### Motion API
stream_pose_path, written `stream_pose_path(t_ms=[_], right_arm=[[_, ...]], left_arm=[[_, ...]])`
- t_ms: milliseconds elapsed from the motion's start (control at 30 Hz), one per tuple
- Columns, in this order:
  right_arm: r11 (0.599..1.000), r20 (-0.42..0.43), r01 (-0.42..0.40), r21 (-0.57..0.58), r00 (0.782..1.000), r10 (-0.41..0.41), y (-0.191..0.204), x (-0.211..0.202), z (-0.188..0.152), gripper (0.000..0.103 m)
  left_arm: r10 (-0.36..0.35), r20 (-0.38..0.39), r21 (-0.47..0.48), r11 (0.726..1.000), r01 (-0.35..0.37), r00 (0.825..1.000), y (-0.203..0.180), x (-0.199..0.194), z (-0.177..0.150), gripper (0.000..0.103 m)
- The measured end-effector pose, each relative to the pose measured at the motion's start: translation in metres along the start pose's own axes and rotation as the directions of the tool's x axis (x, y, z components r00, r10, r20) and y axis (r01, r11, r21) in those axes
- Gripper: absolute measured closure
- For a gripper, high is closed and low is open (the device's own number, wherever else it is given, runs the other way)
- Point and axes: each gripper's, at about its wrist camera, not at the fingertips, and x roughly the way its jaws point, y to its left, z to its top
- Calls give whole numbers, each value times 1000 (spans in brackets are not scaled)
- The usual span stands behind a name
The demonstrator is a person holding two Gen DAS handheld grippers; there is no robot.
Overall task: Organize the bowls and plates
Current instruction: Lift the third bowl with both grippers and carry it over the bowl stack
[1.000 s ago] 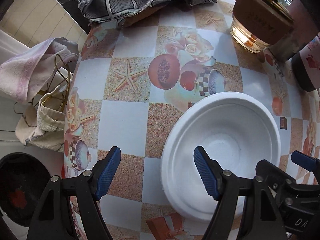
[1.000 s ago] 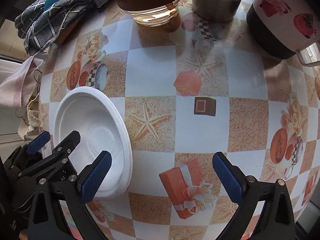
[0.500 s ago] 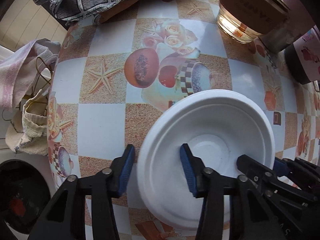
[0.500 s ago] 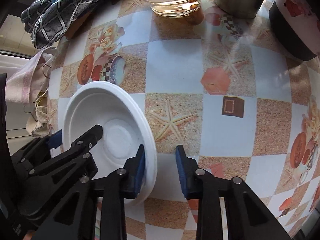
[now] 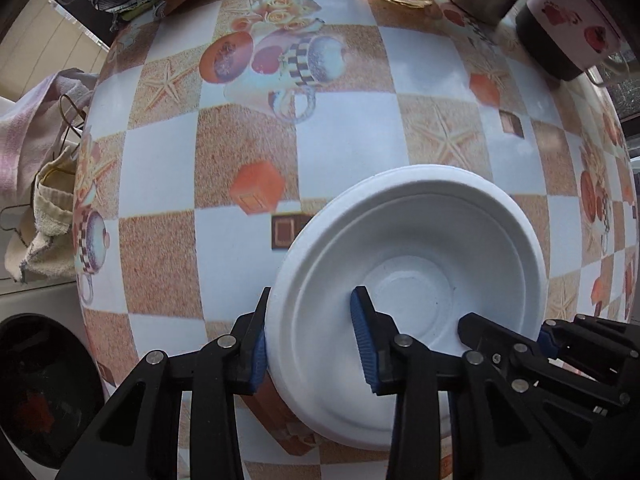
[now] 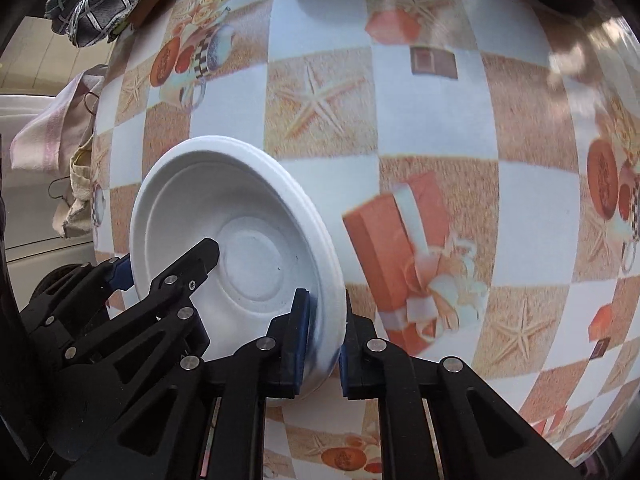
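I am pinching the white bowl [image 5: 412, 248] with my left gripper [image 5: 308, 344] across its near-left rim, my right gripper [image 6: 324, 336] clamping the opposite rim, bowl tilting above the patterned tablecloth [image 5: 340, 136].

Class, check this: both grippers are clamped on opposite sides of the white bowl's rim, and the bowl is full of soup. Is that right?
Not quite. The white bowl is empty: both wrist views show its bare white inside. The rest holds: the left gripper and the right gripper each clamp its rim on opposite sides.
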Motion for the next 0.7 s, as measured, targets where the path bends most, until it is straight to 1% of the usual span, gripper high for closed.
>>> stream_pose_path(t_ms=[133, 233, 400, 533, 700], right_arm=[[1000, -26, 15, 7, 1000, -15, -7, 5, -39, 89], [1000, -50, 12, 18, 999, -11, -12, 11, -73, 89], [999, -104, -3, 36, 995, 7, -18, 24, -127, 88], [999, -124, 17, 27, 992, -13, -18, 30, -163, 87], [999, -147, 31, 41, 989, -25, -24, 30, -200, 86]], left_arm=[[-11, -23, 2, 1000, 11, 1000, -17, 2, -44, 63], [-13, -34, 2, 1000, 13, 999, -27, 3, -77, 63], [-3, -74, 39, 999, 5, 997, -46, 4, -128, 63], [-11, -113, 81, 996, 20, 993, -60, 6, -162, 63], [-19, -152, 136, 990, 40, 988, -77, 8, -192, 63]])
